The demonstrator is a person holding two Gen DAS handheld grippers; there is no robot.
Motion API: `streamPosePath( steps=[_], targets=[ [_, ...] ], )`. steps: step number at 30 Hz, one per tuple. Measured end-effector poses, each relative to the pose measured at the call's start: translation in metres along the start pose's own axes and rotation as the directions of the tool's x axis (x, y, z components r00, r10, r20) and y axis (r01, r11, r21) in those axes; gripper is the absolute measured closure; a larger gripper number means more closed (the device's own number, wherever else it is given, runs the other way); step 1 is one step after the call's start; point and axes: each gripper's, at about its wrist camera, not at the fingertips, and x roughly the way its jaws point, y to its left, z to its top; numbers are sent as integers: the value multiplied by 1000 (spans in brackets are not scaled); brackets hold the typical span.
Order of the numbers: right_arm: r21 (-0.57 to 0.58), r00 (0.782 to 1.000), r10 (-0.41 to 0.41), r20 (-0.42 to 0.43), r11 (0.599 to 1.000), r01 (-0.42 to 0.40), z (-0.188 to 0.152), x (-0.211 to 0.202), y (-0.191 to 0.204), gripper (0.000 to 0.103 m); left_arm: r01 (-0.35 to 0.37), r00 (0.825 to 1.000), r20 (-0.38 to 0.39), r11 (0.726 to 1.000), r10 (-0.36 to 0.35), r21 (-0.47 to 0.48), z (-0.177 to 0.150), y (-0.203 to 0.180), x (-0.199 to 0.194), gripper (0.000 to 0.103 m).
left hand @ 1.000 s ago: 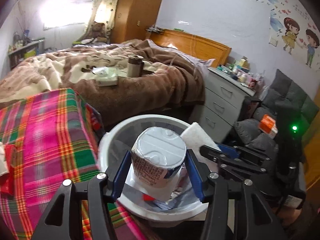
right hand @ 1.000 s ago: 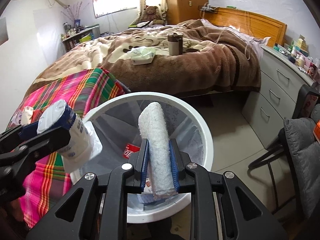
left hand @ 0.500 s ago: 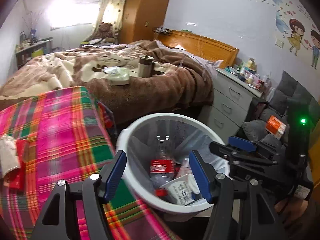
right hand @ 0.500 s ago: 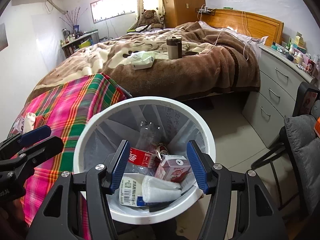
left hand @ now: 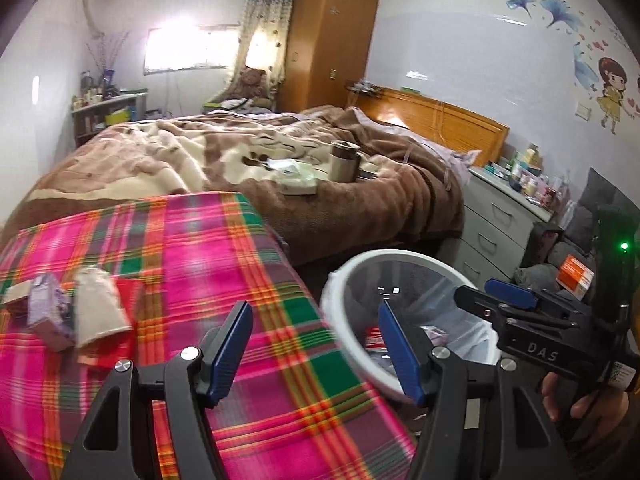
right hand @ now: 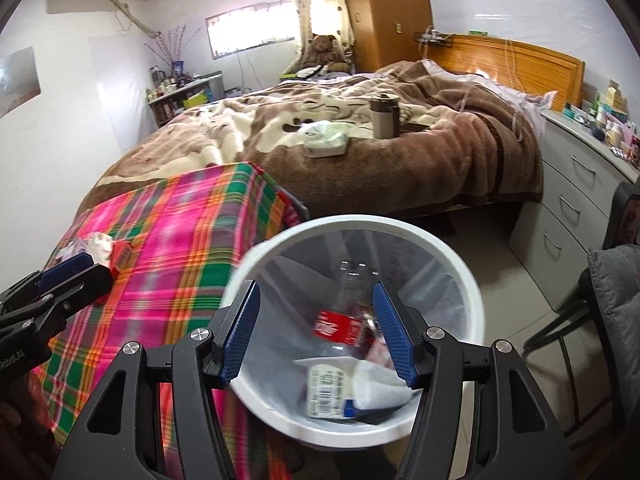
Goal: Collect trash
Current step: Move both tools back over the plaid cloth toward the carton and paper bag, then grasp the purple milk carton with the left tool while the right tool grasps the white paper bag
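The white trash bin (right hand: 472, 280) stands beside the plaid-covered table and holds a red-label bottle (right hand: 340, 324), a barcoded cup (right hand: 326, 390) and a white roll (right hand: 380, 386). My right gripper (right hand: 316, 332) is open and empty above the bin. My left gripper (left hand: 316, 350) is open and empty over the table's right edge, with the bin (left hand: 352, 344) to its right. On the table at the left lie a small purple carton (left hand: 50, 314), a beige paper piece (left hand: 98, 312) and a red wrapper (left hand: 120, 342).
The plaid table (left hand: 192, 264) fills the left. A bed with a brown blanket (left hand: 360, 208) lies behind, with a tumbler (left hand: 344, 162) and a tissue pack (left hand: 300, 180) on it. A grey dresser (right hand: 580, 208) and a dark chair (right hand: 612, 280) stand at the right.
Both grippers opened and dropped the cup and the white roll into the bin. The left gripper then swung left over the plaid table; the right stayed above the bin.
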Motion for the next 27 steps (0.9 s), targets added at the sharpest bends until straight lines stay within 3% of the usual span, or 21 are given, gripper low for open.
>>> streamPosePath(
  steps=[9,16,19,27],
  targets=[
    [-30,997,75,8,997,-75,1,4,43,43,-81,996,32,995,83,-60,-3,53,-28,38],
    [-60,991,134,7,989,-133,3,13,81,43,-170,983,54,979,177,-112,-10,109,-49,38],
    [-81,988,152,1,985,-151,4,17,97,43,-217,973,47,966,226,-140,-12,137,-56,38],
    [-122,984,176,-41,976,-180,8,37,134,43,-261,964,0,938,268,-228,-20,195,-59,38]
  ],
)
